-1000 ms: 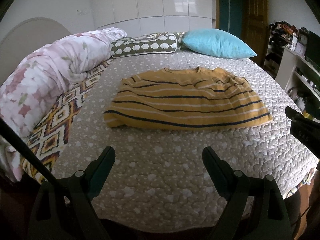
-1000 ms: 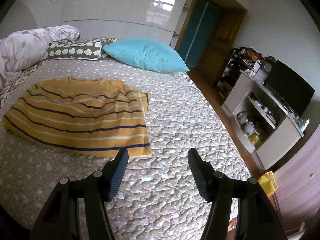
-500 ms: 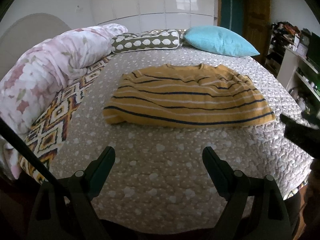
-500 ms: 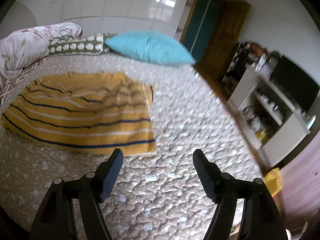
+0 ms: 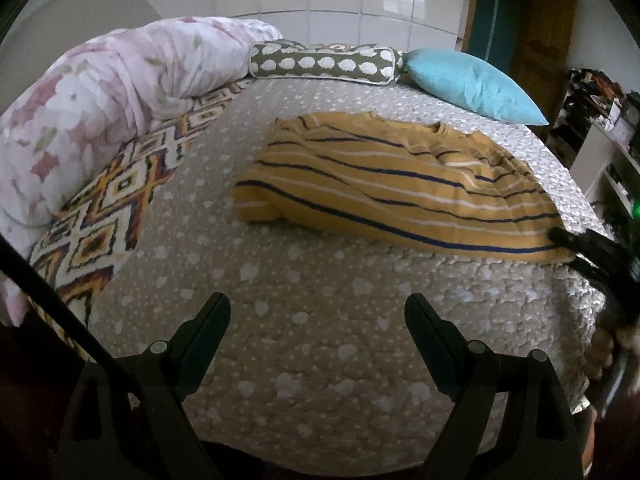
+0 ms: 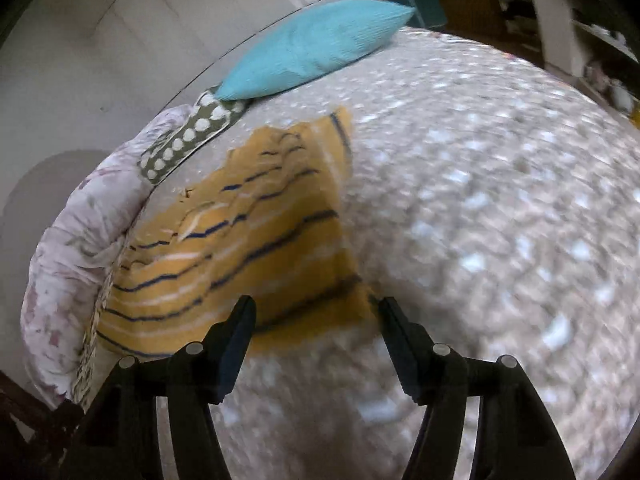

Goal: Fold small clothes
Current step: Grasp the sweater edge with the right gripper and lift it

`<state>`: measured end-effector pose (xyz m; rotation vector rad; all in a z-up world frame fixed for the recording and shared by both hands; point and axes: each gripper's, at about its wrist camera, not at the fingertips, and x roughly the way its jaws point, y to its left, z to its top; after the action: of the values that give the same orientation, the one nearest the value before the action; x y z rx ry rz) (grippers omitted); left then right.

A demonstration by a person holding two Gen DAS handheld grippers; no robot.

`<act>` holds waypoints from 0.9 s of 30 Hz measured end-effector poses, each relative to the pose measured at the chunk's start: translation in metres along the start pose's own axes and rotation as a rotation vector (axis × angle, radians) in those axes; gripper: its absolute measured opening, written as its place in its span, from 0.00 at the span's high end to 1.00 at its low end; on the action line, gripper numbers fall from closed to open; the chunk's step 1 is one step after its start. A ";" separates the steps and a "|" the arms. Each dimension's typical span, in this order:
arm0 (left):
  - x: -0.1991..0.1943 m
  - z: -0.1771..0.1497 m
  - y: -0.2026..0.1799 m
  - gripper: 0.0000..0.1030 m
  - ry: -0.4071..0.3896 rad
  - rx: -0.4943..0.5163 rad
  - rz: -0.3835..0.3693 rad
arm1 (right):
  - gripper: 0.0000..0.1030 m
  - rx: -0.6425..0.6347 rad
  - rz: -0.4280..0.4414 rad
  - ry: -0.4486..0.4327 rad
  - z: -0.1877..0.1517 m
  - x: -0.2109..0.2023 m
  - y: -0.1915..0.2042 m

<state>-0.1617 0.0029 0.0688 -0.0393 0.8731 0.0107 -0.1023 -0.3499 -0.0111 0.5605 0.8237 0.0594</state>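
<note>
Left gripper (image 5: 316, 316) jaws wide, empty, over quilted bed (image 5: 320, 360). Yellow striped sweater (image 5: 392, 192) lies beyond, rumpled. Right gripper (image 5: 576, 248) tips at sweater's right hem corner. Teal pillow (image 5: 472, 84) behind.

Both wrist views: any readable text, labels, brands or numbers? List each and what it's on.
None readable.
Striped shirt: stripes only, no print or tag showing.
Blue pillow and dotted bolster: pattern only, no lettering.
Shelf items: too small and dark to read.
Right wrist view: motion-blurred throughout.
</note>
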 end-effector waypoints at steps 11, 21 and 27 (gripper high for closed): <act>0.011 -0.001 0.017 0.15 0.046 -0.033 0.034 | 0.32 0.080 0.091 -0.013 0.031 0.039 -0.004; 0.024 -0.002 0.021 0.15 0.086 -0.020 0.077 | 0.32 0.038 0.066 -0.051 0.021 0.036 0.000; 0.032 0.011 0.020 0.15 0.070 0.008 0.120 | 0.31 0.029 0.072 -0.062 0.020 0.037 0.001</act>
<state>-0.1333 0.0227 0.0508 0.0207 0.9440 0.1191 -0.0625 -0.3486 -0.0251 0.6166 0.7454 0.0963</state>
